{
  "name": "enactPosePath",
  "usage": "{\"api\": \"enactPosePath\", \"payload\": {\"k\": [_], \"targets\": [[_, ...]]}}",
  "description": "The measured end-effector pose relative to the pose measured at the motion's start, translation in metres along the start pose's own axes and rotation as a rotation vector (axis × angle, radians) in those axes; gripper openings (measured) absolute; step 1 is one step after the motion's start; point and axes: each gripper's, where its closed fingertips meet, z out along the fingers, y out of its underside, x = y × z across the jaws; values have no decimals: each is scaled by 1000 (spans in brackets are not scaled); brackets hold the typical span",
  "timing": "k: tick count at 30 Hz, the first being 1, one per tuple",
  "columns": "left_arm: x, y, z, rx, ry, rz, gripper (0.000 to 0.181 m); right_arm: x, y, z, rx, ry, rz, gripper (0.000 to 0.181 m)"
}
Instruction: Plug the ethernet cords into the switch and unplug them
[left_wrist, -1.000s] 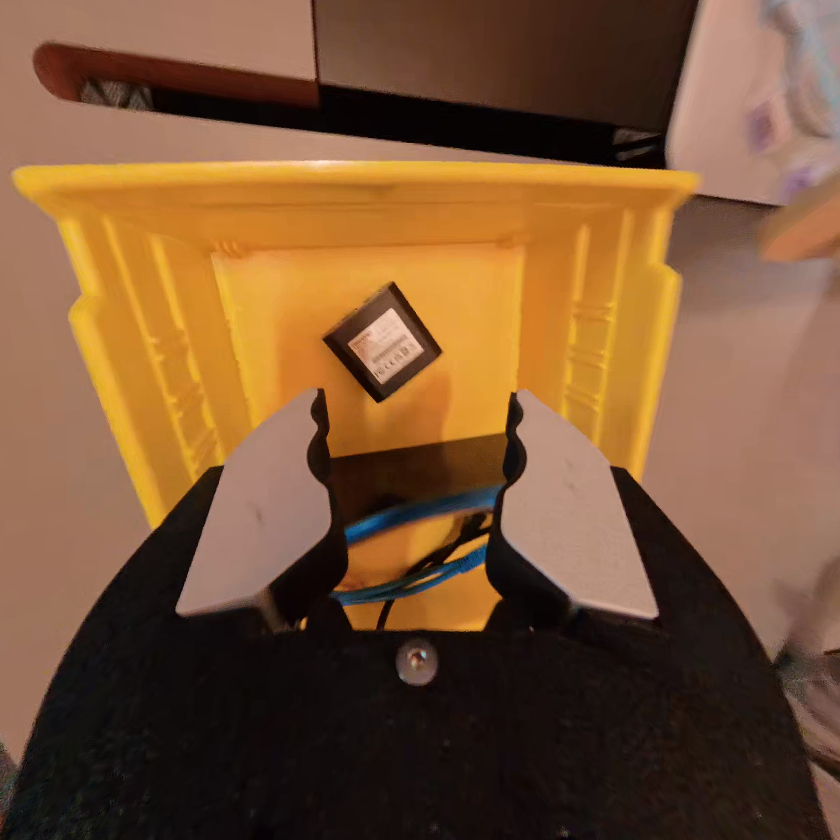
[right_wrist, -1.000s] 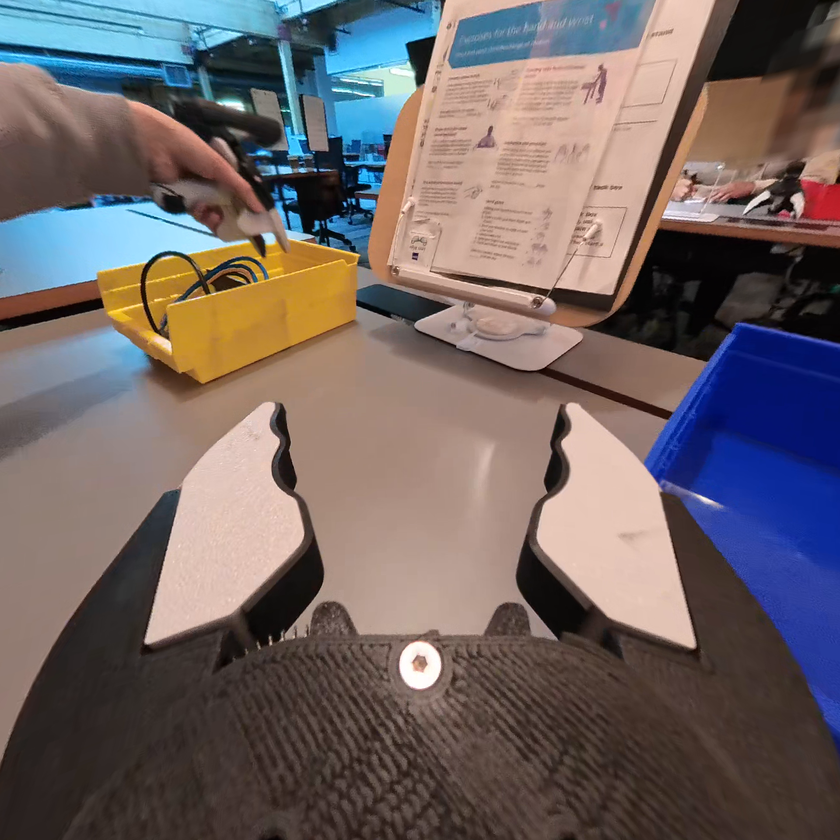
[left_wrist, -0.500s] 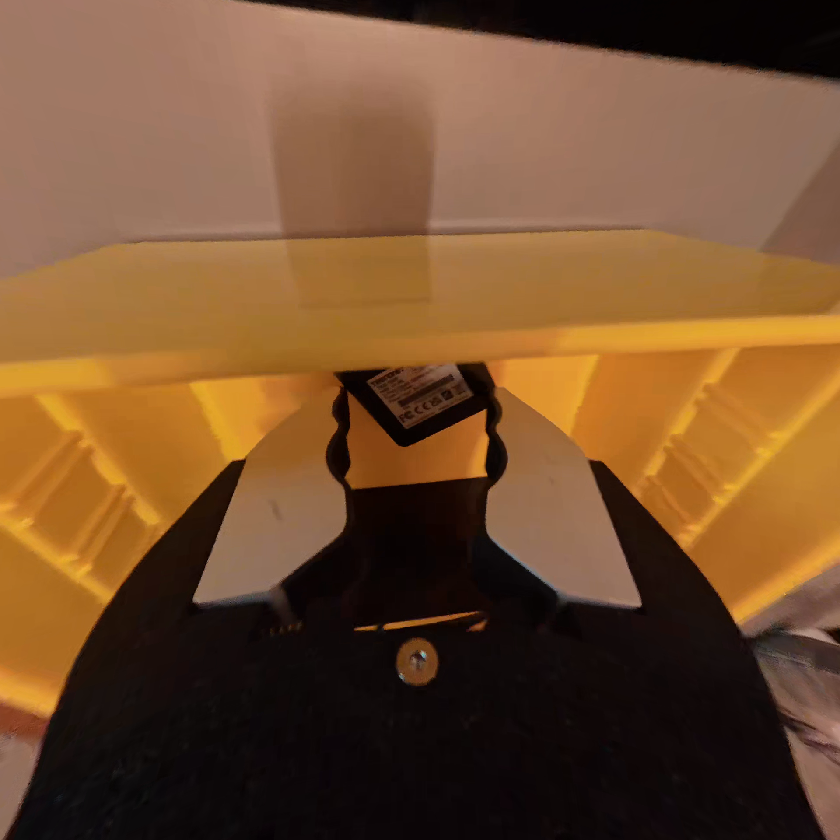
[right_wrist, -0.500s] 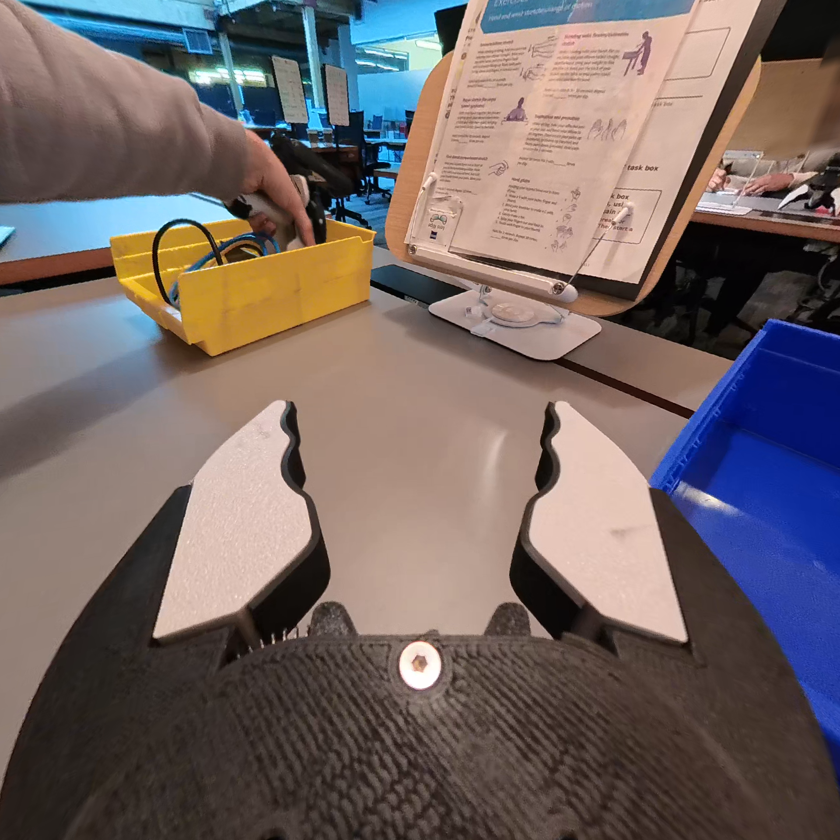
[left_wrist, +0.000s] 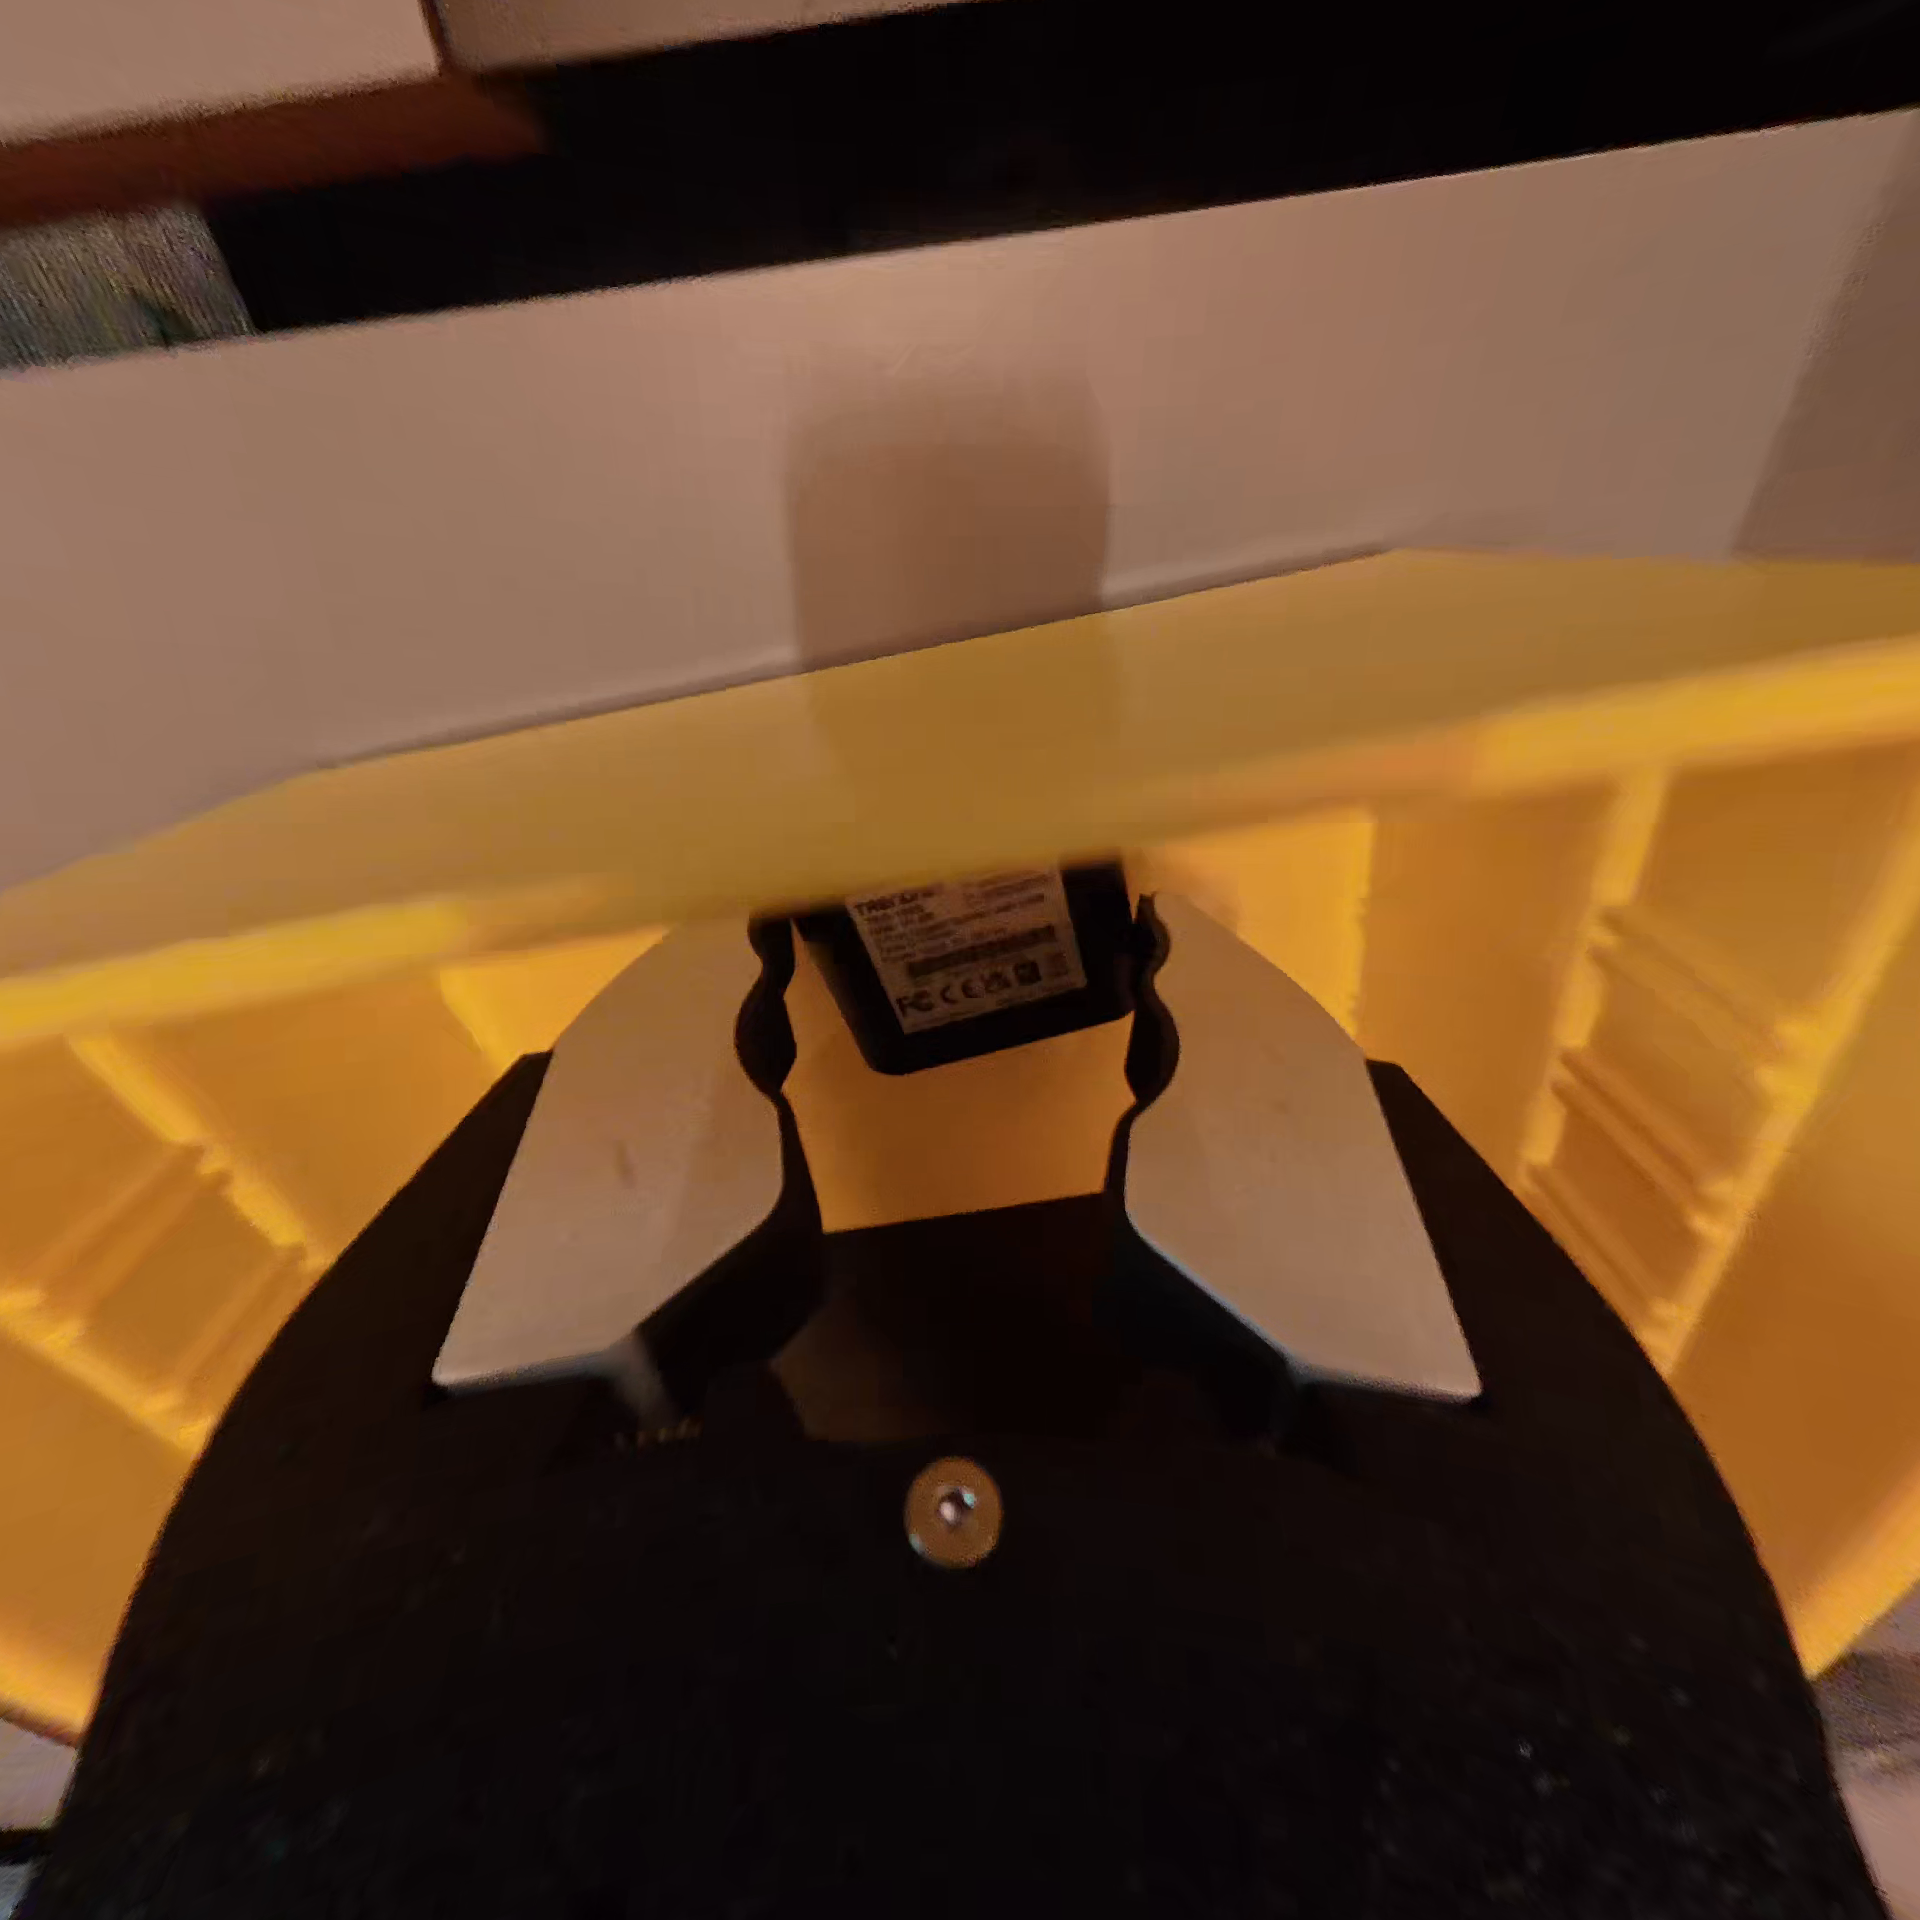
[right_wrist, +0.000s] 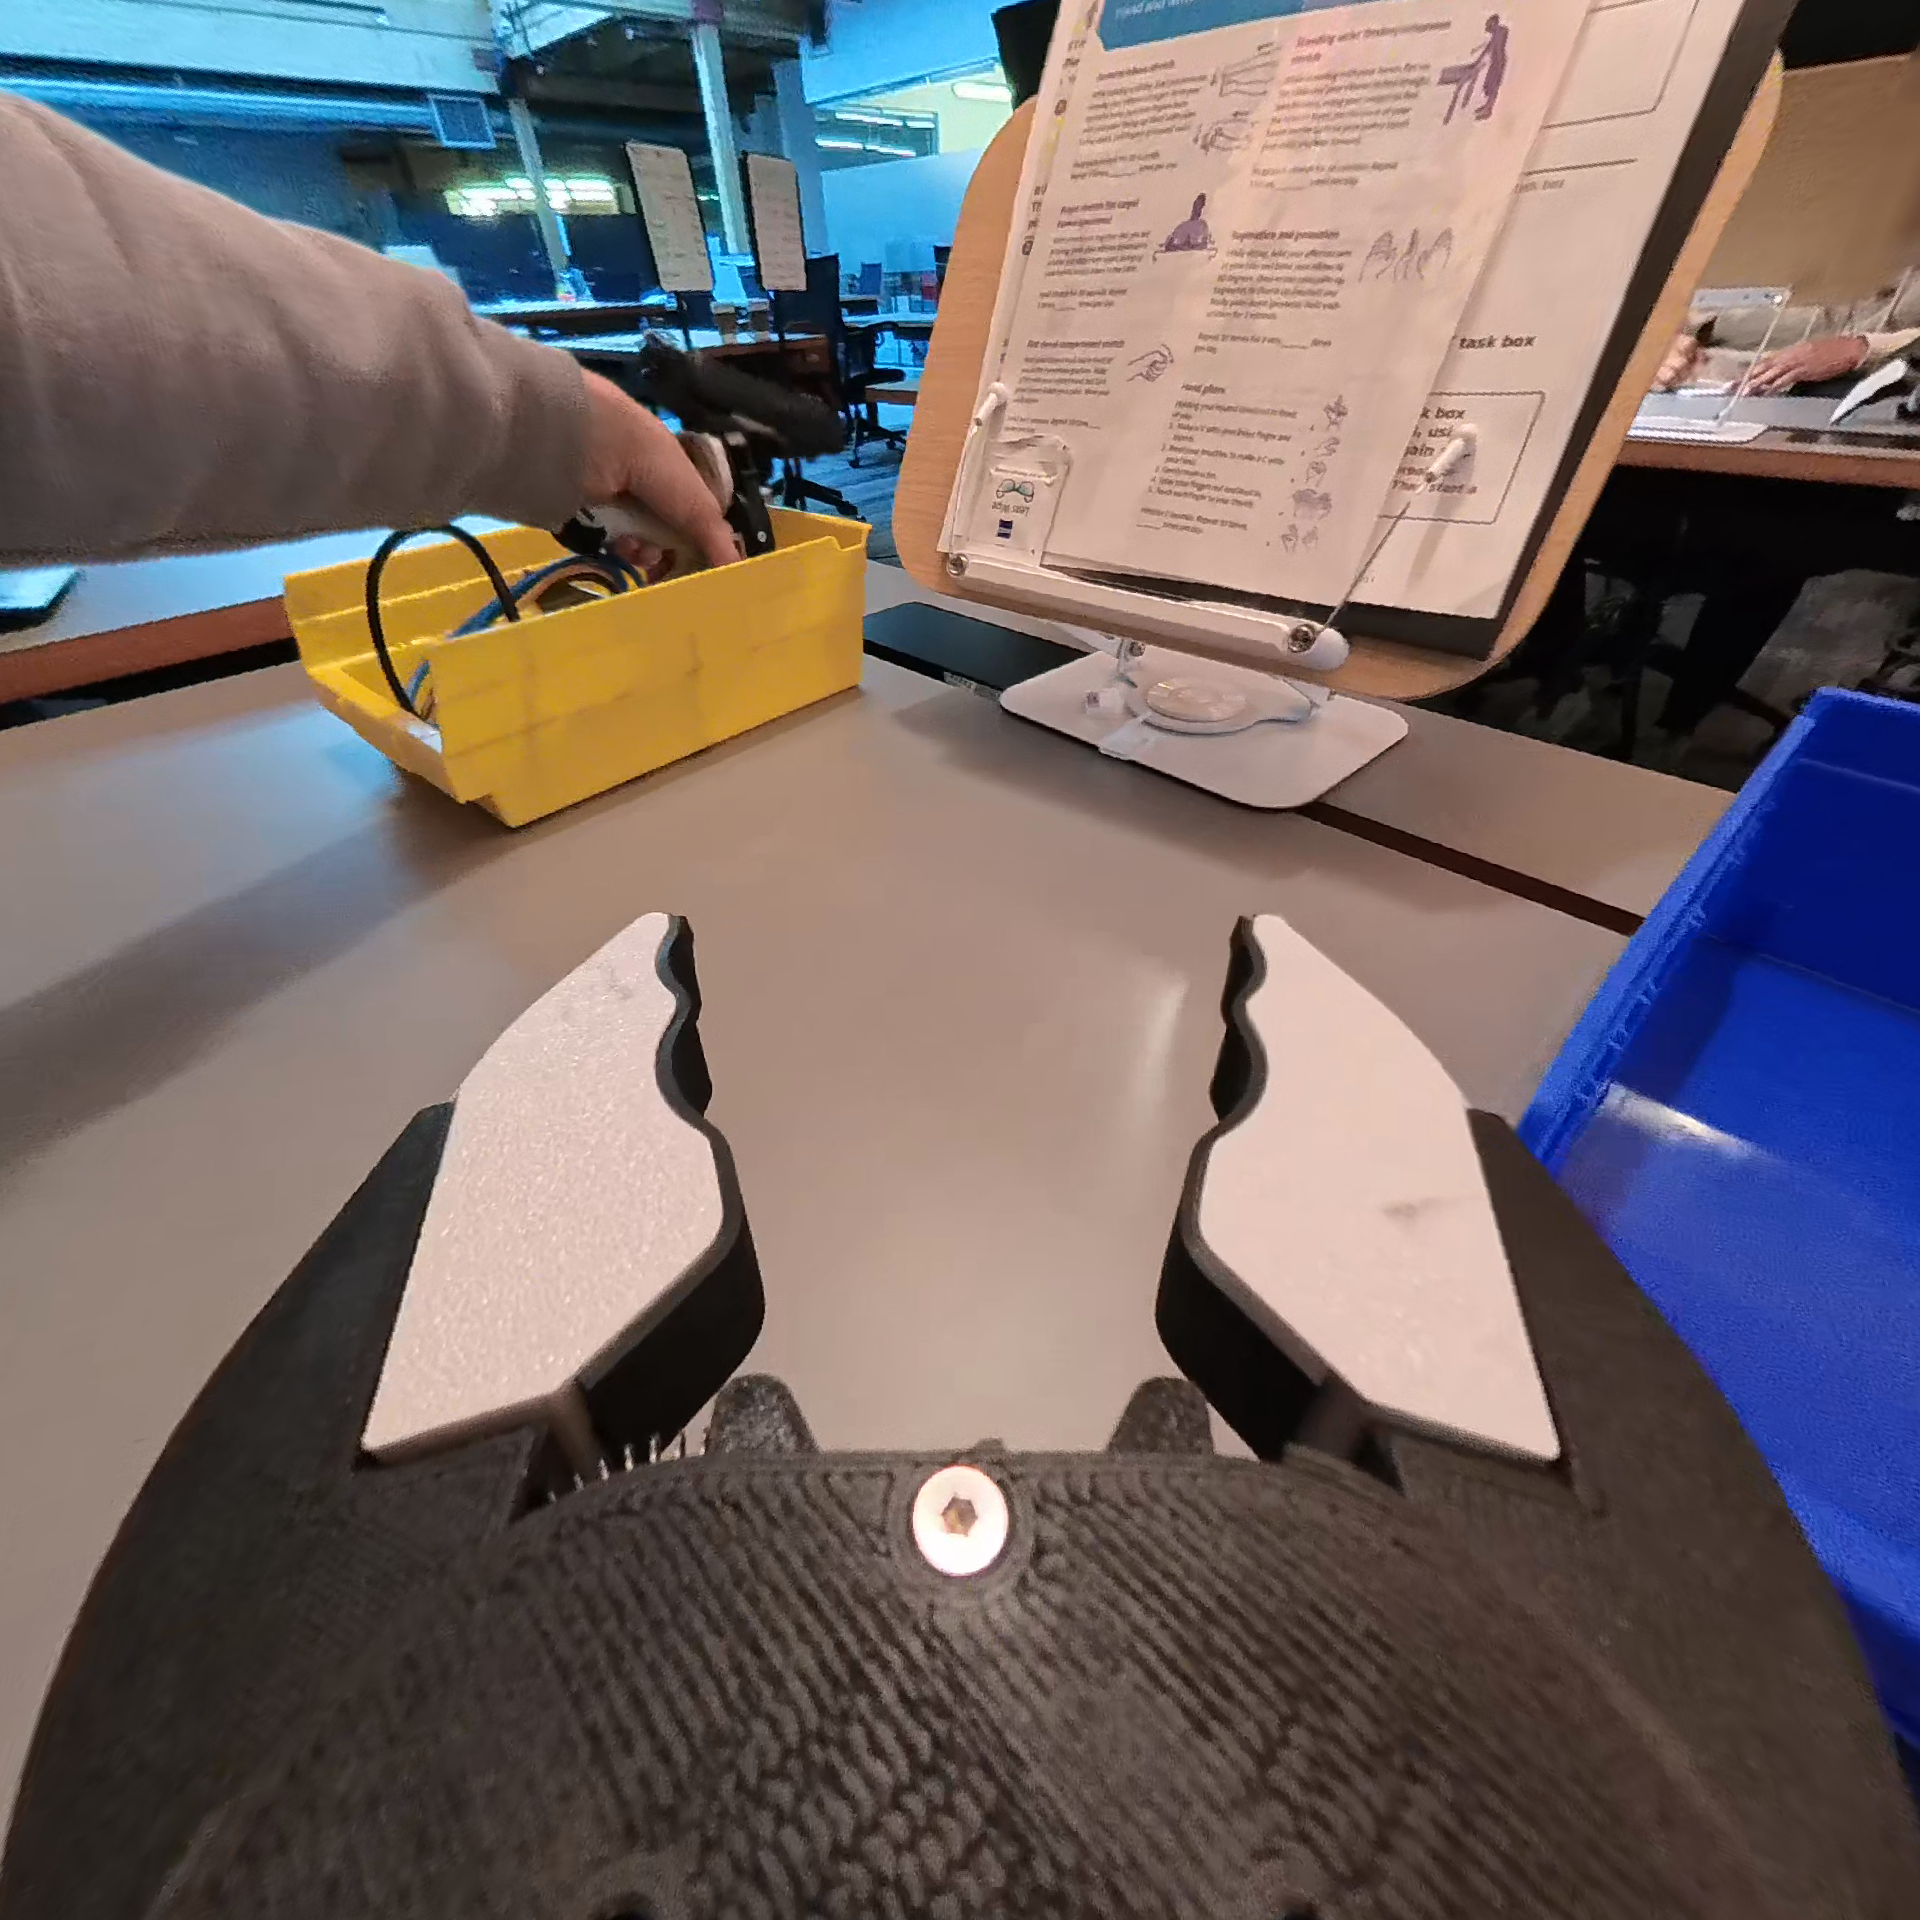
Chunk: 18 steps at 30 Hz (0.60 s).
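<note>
1. Your left claw (left_wrist: 951, 961): fingers parted, reaching down inside the yellow bin (left_wrist: 1039, 748). Between the tips sits the black switch (left_wrist: 966, 966), label side up on the bin floor, partly hidden under the bin's near rim. The right fingertip (left_wrist: 1148, 935) lies just beside the switch's edge; the blur makes it impossible to say whether either finger touches it. Nothing is clamped.

2. Your right claw (right_wrist: 956, 1023): fingers wide apart, empty, hanging over bare grey tabletop (right_wrist: 935, 935), touching nothing.

3. Yellow bin, far ahead and left of your right claw (right_wrist: 623, 675): stands on the table. Holds a black cord (right_wrist: 379, 603) arching above the rim and blue ethernet cords (right_wrist: 582, 577) coiled within. Your left hand (right_wrist: 649, 483), in a grey sleeve (right_wrist: 229, 364), dips the other claw into its far end.

4. Blue bin (right_wrist: 1714, 997), just right of your right claw: only its wall and part of its floor show, and that part holds nothing.

5. Document stand (right_wrist: 1205, 727), ahead and right of your right claw, beyond the yellow bin: white base, wooden board, printed sheets clipped on.
</note>
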Motion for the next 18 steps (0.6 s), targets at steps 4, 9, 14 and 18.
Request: {"api": "enactPosePath", "payload": {"k": [4,9,14,18], "targets": [[6,-10,-42,171,23,95,61,-9,-2,1,-4,-17,-11,95],[40,9,-126,396,141,261,61,-28,-7,5,6,-54,-41,93],[139,68,-199,686,491,474,61,-59,-4,16,10,-116,-60,94],[232,125,-234,991,936,490,61,-82,-12,23,83,-80,-97,97]]}}
